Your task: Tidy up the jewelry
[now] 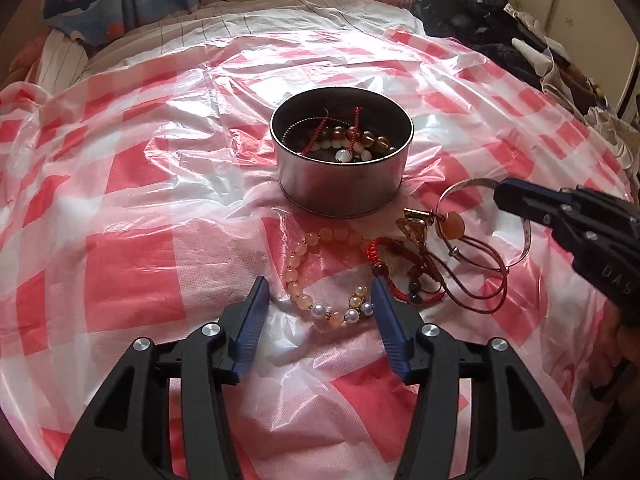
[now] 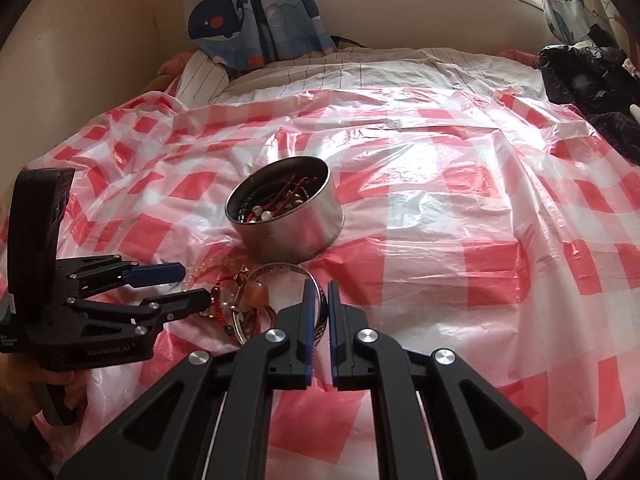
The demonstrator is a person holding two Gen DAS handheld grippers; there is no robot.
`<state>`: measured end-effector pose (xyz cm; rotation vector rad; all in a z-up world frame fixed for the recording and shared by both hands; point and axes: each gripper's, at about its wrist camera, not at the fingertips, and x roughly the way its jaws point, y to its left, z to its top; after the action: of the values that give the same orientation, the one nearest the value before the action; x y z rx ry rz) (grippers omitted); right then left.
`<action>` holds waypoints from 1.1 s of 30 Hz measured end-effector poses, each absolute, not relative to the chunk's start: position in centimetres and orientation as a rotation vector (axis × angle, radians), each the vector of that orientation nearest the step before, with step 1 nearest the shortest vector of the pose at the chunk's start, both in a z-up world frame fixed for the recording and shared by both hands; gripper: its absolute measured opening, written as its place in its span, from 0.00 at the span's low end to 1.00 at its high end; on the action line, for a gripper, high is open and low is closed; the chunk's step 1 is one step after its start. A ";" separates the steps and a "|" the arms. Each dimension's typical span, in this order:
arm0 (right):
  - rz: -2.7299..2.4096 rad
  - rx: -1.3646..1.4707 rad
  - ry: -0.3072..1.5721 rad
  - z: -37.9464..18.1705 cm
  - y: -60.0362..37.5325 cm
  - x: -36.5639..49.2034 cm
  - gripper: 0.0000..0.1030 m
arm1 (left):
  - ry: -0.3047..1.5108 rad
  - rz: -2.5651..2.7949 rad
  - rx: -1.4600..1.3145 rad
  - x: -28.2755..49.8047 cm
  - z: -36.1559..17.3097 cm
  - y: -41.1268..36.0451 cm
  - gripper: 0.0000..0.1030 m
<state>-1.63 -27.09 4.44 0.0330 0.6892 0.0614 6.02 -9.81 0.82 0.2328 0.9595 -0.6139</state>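
A round metal tin [image 1: 340, 184] holds several beaded bracelets and red cords; it also shows in the right wrist view [image 2: 294, 226]. In front of it lies a peach and pearl bead bracelet [image 1: 298, 276], a red cord bracelet [image 1: 404, 276] and thin brown cords [image 1: 476, 280]. My left gripper [image 1: 320, 284] is open, its fingers on either side of the bead bracelet's near part. My right gripper [image 2: 319, 292] is shut on a silver bangle [image 2: 280, 270], seen from the left as the bangle [image 1: 468, 186] pinched at its right rim.
A red and white checked plastic sheet [image 2: 460, 220] covers the bed. Dark clothes [image 1: 492, 32] are piled at the far right. Whale-print curtains [image 2: 248, 16] and a wall stand behind the bed.
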 end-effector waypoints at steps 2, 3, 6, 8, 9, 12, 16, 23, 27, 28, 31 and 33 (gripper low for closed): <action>0.085 0.038 0.669 4.8 -27.1 -1.9 0.07 | 0.963 -0.644 0.247 5.6 1.1 -10.1 0.07; 0.154 0.092 0.659 4.9 -27.3 -2.0 0.07 | 0.952 -0.646 0.240 5.5 1.5 -10.0 0.07; 0.052 -0.027 0.673 4.7 -26.4 -1.8 0.06 | 0.899 -0.625 0.218 5.6 3.2 -9.1 0.07; 0.034 -0.045 0.688 4.4 -26.4 -1.6 0.06 | 0.888 -0.597 0.195 6.0 3.7 -8.3 0.07; 0.059 -0.026 0.685 4.5 -26.4 -1.6 0.06 | 0.890 -0.584 0.182 6.3 3.8 -7.8 0.07; 0.209 0.105 0.675 4.9 -26.9 -1.8 0.06 | 0.901 -0.566 0.160 6.8 3.7 -7.1 0.07; 0.111 0.055 0.708 4.3 -27.2 -1.4 0.06 | 0.905 -0.568 0.169 6.9 3.5 -7.1 0.07; 0.069 0.084 0.750 3.6 -28.0 -0.9 0.21 | 0.962 -0.552 0.165 7.3 2.0 -7.1 0.08; 0.017 0.026 0.803 2.4 -27.7 -0.1 0.44 | 0.992 -0.550 0.181 7.4 1.0 -7.3 0.15; -0.003 0.001 0.825 1.9 -27.5 0.2 0.40 | 0.993 -0.551 0.192 7.3 0.9 -7.6 0.17; 0.011 -0.039 0.847 1.4 -26.9 0.3 0.04 | 0.980 -0.562 0.229 6.7 1.0 -8.1 0.15; 0.068 0.005 0.826 1.7 -26.9 -0.2 0.04 | 0.978 -0.603 0.190 6.5 1.6 -7.9 0.07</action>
<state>-0.19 -26.92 1.73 0.0050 0.8258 0.0684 6.51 -7.93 1.62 0.1901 0.9778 -0.6025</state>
